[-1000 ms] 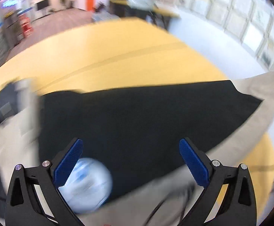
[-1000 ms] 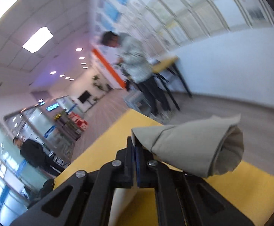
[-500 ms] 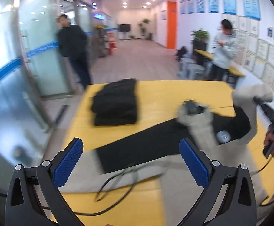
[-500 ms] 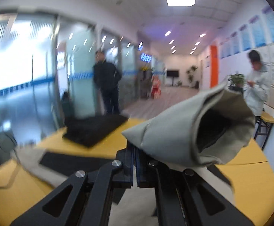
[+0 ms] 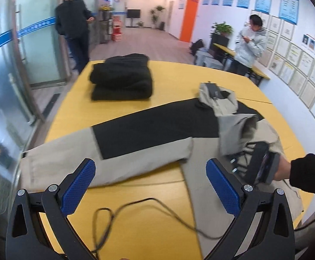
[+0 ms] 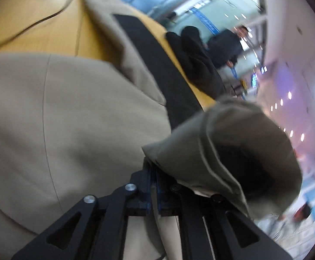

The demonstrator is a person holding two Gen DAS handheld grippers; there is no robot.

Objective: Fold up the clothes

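Left gripper point(image 5: 150, 186): fingers spread wide, nothing held between the blue pads point(image 5: 78, 187). Since a second ago it has been pulled back from close over the black panel and raised; the whole garment is now framed from the near edge of the yellow tabletop point(image 5: 135, 221). Pose: level, pointed forward along the tabletop, hovering clear of the cloth. A loose black cable point(image 5: 140, 203) is seen lying on the tabletop between the fingers.

Right gripper point(image 6: 155, 186): fingers clamped on a beige sleeve cuff point(image 6: 233, 151), the open cuff mouth bulging past the tips. Half a second ago the cuff was held high against the room; now the view is rolled hard over and pitched down, with the beige body of the jacket point(image 5: 135, 151) filling the frame below. In the left wrist view the right gripper and the hand point(image 5: 281, 171) holding it are seen low at the garment's right side, sleeve fabric bunched over them.

Judged: the sleeve is being carried in over the body, a sleeve fold in progress, not yet laid. The jacket is spread across the tabletop centre, black panel up.

Farther back, a folded black garment point(image 5: 122, 80) is stacked on the tabletop. Two bystanders are seen beyond it.
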